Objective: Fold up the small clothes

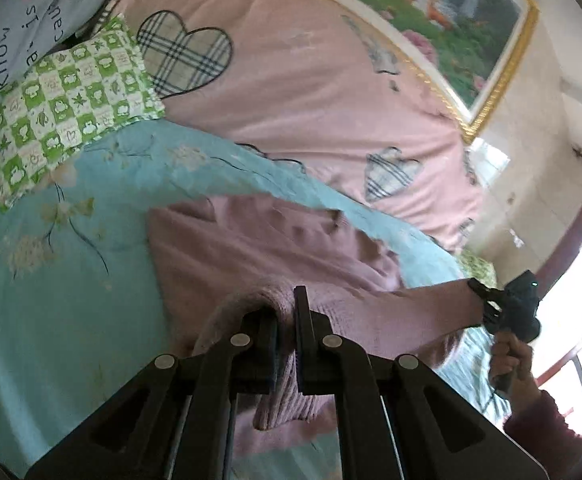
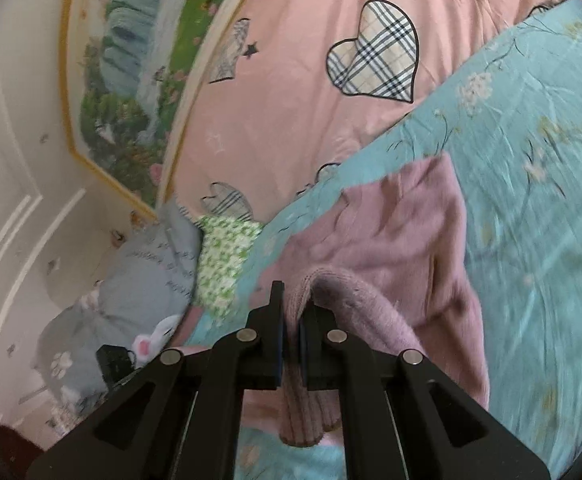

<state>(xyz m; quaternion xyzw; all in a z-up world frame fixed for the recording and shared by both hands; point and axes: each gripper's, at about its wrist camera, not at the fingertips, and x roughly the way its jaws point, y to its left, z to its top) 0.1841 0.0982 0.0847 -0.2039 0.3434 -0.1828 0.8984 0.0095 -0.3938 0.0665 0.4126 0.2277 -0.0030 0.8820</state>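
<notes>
Gripping one mauve sweater, both tongs; pillow lettering blurred, perhaps "know".

Two fisheye wrist views, close above a bed, each looking forward and downward; both share the pink sweater toward six o'clock and the framed picture.

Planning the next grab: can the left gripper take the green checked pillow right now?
Probably not: the left gripper is shut on the mauve sweater, so its jaws are occupied; the green checked pillow lies uncovered beyond.

black gripper, silver rivets, maroon sleeve
</notes>
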